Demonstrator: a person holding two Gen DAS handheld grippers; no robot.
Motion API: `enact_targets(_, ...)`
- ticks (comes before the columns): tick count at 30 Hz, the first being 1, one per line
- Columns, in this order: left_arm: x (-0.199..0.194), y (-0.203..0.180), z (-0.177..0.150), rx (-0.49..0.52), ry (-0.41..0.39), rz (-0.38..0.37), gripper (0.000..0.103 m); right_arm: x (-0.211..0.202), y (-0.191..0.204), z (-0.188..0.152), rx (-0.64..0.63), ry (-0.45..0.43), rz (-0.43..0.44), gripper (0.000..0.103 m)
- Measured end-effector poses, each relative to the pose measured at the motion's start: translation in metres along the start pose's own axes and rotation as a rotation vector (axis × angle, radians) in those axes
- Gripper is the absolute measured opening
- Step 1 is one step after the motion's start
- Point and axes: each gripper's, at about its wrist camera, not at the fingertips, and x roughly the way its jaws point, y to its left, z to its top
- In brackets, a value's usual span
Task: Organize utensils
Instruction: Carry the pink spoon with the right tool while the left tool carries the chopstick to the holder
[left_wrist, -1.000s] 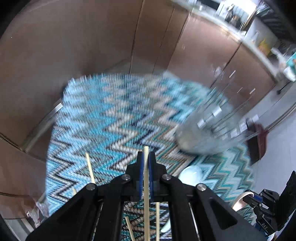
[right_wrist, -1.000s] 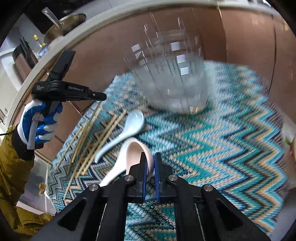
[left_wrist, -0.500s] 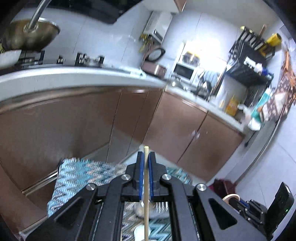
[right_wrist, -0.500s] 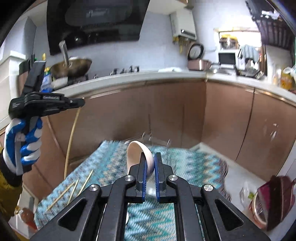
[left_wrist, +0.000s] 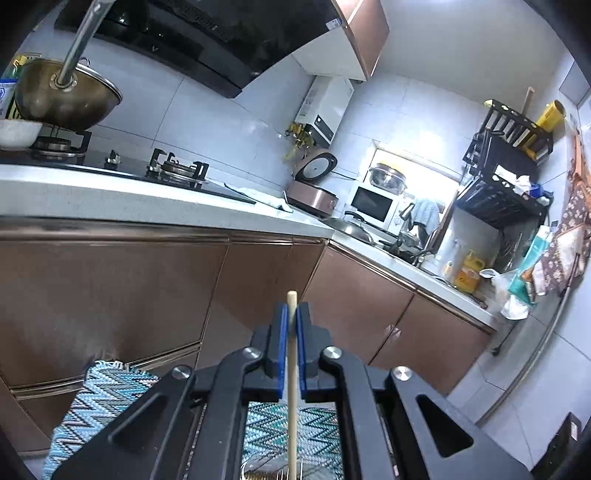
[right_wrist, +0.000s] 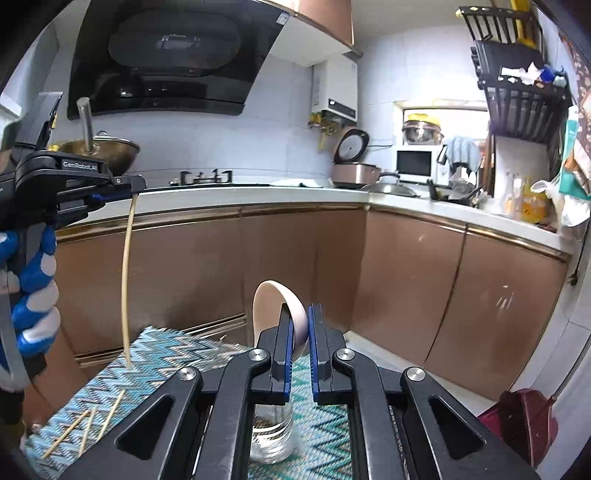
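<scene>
Two grips (left_wrist: 291, 332) (right_wrist: 300, 328) — chopstick (left_wrist: 292, 369), probably spoon (right_wrist: 273, 306)

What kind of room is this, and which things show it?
A home kitchen: a gas stove under a range hood, a rice cooker and a microwave on the counter.

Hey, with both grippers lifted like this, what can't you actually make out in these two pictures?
- Glass jar: right wrist view, mostly hidden behind the right gripper; its contents are unclear.
- Spoon: handle hidden by the fingers.
- Chopstick in the left gripper: left wrist view, lower end cut off by the bottom edge.
- Loose chopsticks on the mat: count unclear, partly hidden.
</scene>
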Motion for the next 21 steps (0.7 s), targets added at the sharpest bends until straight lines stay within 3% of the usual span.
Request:
enact_targets(11,0.046,-0.003,-0.068,0.074,-0.083,0.117,0.004,0.031,0.011,-0.030,-0.078,-0.022,-0.143,0.008)
enact_targets(21,0.061,0.019,-0.109,0.060,-0.088,0.151,0.005,0.053,0.025,-0.062,-0.107,0.005,-0.142,0.008)
